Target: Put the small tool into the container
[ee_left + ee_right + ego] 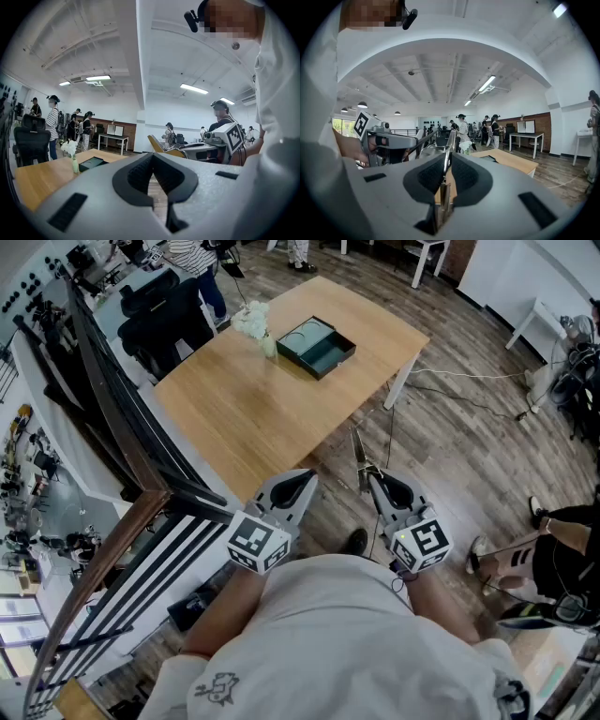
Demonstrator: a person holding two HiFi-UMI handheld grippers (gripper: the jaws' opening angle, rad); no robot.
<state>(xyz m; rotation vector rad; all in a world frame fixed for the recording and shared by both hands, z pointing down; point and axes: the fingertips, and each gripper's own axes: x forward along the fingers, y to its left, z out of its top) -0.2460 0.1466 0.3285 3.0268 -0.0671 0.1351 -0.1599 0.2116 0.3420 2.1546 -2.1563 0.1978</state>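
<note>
The dark green open container (317,346) lies on the far part of the wooden table (253,418); the left gripper view shows the container (91,163) beyond the jaws. My right gripper (370,474) hovers over the floor just off the table's near edge. It is shut on the small tool (357,448), a thin metal piece that sticks out forward past the tips. In the right gripper view the tool (449,143) runs up between the pads of the right gripper (446,161). My left gripper (307,477) hangs beside it, shut and empty, its pads meeting in the left gripper view (153,169).
A small vase of white flowers (255,326) stands just left of the container. A black office chair (159,310) sits at the table's far left. A dark stair railing (141,484) runs along the left. Cables (469,399) cross the wooden floor, and a person's legs (525,554) are at right.
</note>
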